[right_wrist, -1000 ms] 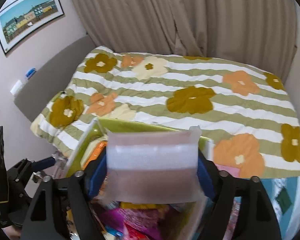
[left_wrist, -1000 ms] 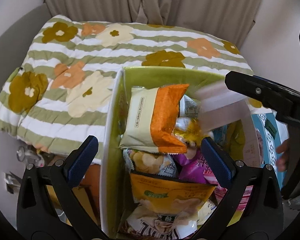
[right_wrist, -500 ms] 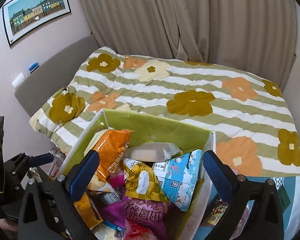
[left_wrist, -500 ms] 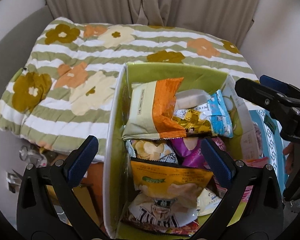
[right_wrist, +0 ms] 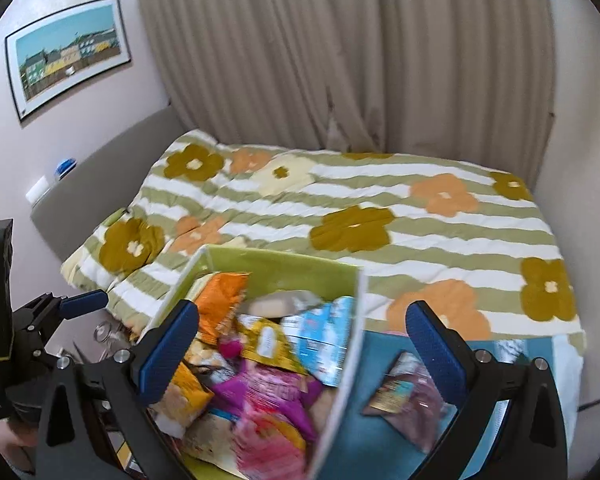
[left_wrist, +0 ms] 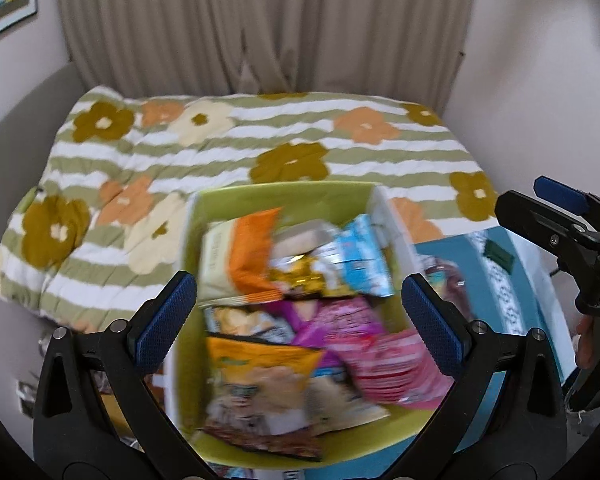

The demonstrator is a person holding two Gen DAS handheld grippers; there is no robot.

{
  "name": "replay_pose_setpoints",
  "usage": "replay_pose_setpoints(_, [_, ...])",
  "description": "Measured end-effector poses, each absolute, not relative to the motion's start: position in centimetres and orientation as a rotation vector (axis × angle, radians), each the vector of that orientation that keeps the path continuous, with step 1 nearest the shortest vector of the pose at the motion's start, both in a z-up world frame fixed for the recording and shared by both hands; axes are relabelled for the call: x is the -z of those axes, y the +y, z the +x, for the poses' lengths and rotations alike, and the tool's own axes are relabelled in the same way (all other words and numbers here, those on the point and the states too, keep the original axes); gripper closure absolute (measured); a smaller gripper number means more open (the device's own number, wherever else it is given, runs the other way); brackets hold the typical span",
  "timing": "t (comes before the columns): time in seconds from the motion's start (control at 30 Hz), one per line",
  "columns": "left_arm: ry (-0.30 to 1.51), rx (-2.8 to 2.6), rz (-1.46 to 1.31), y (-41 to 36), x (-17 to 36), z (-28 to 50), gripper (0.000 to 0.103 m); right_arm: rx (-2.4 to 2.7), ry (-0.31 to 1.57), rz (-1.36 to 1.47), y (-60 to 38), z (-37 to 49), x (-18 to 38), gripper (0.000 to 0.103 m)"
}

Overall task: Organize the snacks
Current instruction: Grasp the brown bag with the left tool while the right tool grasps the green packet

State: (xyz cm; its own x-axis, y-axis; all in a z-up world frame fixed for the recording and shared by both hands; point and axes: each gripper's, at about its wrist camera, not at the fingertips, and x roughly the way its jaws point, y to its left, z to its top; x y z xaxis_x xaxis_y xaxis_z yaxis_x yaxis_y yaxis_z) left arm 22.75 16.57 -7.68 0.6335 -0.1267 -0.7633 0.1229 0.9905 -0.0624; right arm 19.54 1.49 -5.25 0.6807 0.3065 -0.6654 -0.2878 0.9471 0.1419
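A lime-green bin [left_wrist: 284,196] [right_wrist: 284,268] is packed with several snack bags: an orange-and-cream bag [left_wrist: 240,256], a light blue pack [left_wrist: 360,256], a pale wrapped snack [left_wrist: 304,238] [right_wrist: 276,304] at the back, purple and pink bags [left_wrist: 356,328]. My left gripper [left_wrist: 300,316] is open and empty above the bin. My right gripper [right_wrist: 300,340] is open and empty over the bin's right wall. A loose snack pack [right_wrist: 404,396] lies on the teal surface right of the bin. Both views are blurred.
The bin stands against a bed with a striped flower quilt [left_wrist: 260,148] [right_wrist: 360,216]. A teal cloth surface [left_wrist: 476,264] [right_wrist: 380,432] lies to the bin's right. Curtains [right_wrist: 340,52] and a framed picture [right_wrist: 68,52] are behind.
My right gripper let go of the pale wrapped snack into the back of the bin, opened and drew back to the right. Both cameras have pulled back and tilted up.
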Motion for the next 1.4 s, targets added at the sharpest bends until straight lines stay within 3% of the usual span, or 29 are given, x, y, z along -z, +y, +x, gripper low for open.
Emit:
replay_pose_setpoints(0.37, [0.891, 0.205, 0.053, 2.6, 8.8, 22.0, 0.001, -0.242, 0.757, -0.032, -11.1, 17.4, 5.8, 0.0])
replay_pose_setpoints(0.73, [1.005, 0.121, 0.158, -9.5, 16.3, 24.0, 0.001, -0.288, 0.849, -0.092, -23.0, 19.9, 11.4, 0.0])
replay_pose_setpoints(0.97, [1.059, 0.055, 0.316, -12.7, 20.9, 26.5, 0.001, -0.357, 0.928, -0.119, -27.2, 22.9, 16.9, 0.0])
replay_pose_setpoints(1.4, [1.262, -0.007, 0.434, -11.9, 29.0, 30.0, 0.001, -0.461, 1.044, -0.207, -27.9, 27.1, 24.6, 0.0])
